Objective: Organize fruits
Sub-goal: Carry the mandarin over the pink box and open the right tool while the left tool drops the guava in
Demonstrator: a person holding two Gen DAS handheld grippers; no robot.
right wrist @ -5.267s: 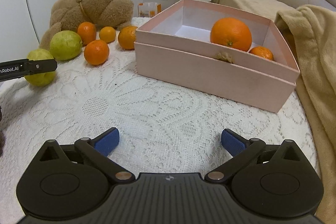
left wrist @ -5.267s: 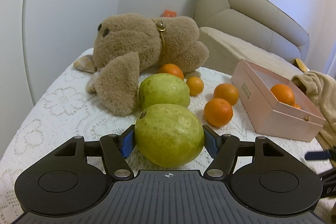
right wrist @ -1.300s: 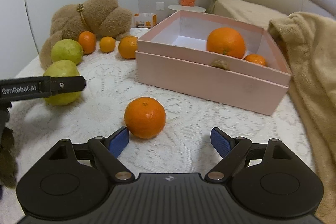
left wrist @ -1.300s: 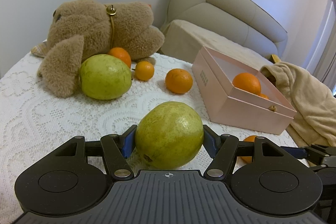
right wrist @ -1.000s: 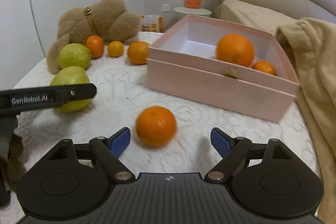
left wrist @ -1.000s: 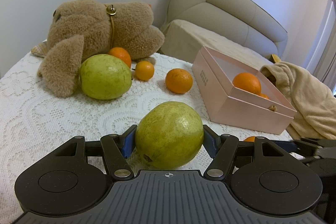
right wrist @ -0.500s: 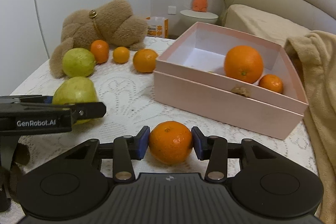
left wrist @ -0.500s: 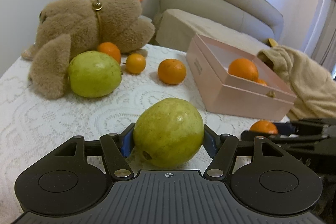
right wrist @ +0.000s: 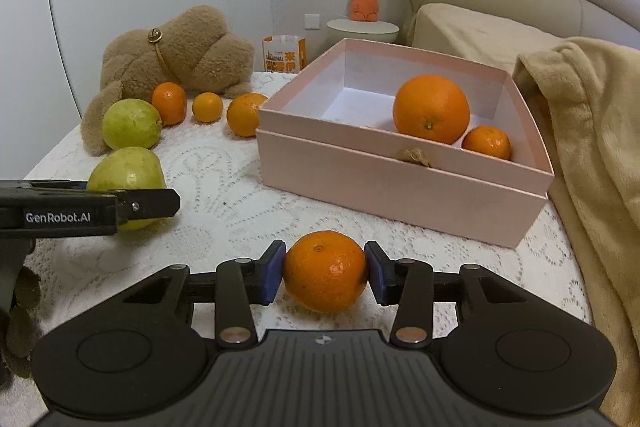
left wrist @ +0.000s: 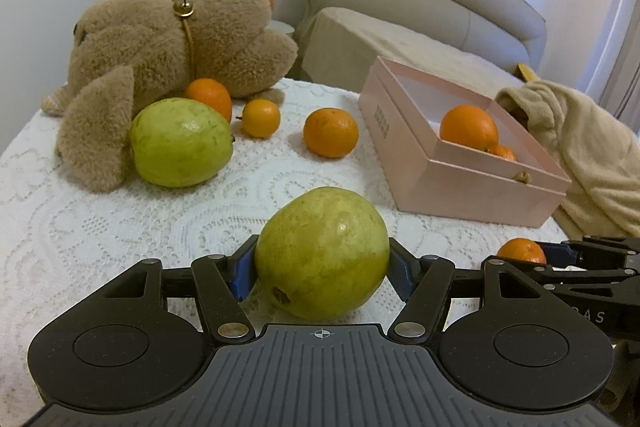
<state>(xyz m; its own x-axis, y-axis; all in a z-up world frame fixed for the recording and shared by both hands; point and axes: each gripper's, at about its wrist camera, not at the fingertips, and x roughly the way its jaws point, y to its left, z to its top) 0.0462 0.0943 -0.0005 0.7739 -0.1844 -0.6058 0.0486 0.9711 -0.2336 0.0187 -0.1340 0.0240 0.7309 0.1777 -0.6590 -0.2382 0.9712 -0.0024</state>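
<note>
My left gripper [left wrist: 322, 267] is shut on a green guava [left wrist: 322, 253], held just above the lace cloth. My right gripper [right wrist: 325, 273] is shut on a tangerine [right wrist: 325, 271], in front of the open pink box [right wrist: 392, 183]. The box holds a large orange [right wrist: 431, 108] and a small tangerine [right wrist: 486, 142]. A second guava [left wrist: 180, 141] and three loose tangerines [left wrist: 330, 132] lie near the teddy. In the right wrist view the left gripper [right wrist: 132, 205] shows at the left with its guava [right wrist: 126, 175]. In the left wrist view the right gripper [left wrist: 560, 255] shows at the right with its tangerine [left wrist: 521, 251].
A brown teddy bear [left wrist: 172, 47] lies at the back left of the lace-covered table [left wrist: 80, 227]. A beige blanket [right wrist: 592, 167] hangs to the right of the box. A sofa [left wrist: 420, 11] stands behind the table. An orange toy [right wrist: 364, 3] sits on a side table.
The right gripper closed on the tangerine that lay loose between its open fingers and has raised it slightly. The left gripper keeps its guava and has swung a little towards the box.
</note>
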